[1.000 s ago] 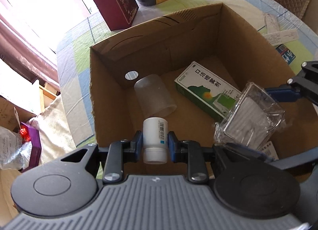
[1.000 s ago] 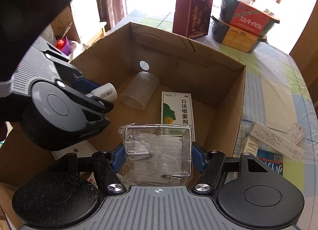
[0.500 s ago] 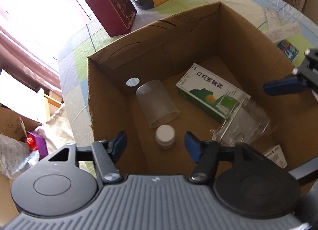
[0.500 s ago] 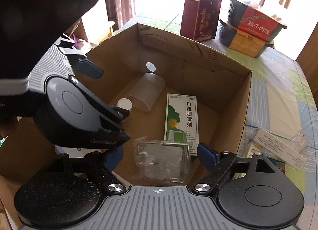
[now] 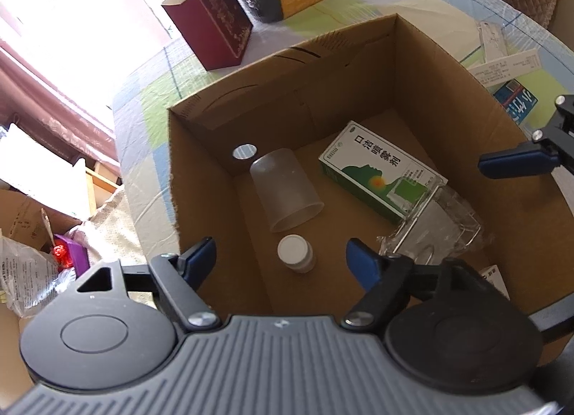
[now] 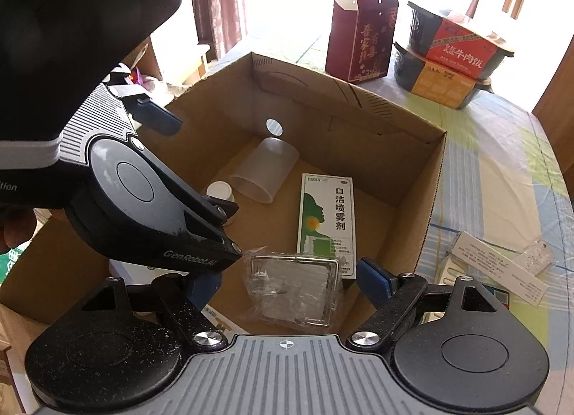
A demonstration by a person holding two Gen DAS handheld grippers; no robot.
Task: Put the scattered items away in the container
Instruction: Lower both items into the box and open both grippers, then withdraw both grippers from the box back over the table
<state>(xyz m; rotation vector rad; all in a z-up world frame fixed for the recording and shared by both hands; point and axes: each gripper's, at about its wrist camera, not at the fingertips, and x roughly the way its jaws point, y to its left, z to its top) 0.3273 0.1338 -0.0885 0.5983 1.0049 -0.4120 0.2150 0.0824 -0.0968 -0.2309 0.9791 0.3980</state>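
Cardboard box (image 5: 448,99) on tabletop (image 6: 502,171), contents: frosted cup (image 5: 287,192) on its side, green spray carton (image 5: 373,171), white pill bottle (image 5: 296,253) and clear plastic case (image 5: 437,228), both newly released a moment ago. Left claw (image 5: 281,260) and right claw (image 6: 290,286) now spread wide, empty, above the box. Outstanding: paper slips (image 6: 498,264) and blue packet (image 5: 516,103) beside it.

Left tongs (image 5: 281,259) spread wide; right tongs (image 6: 288,280) spread wide, empty.
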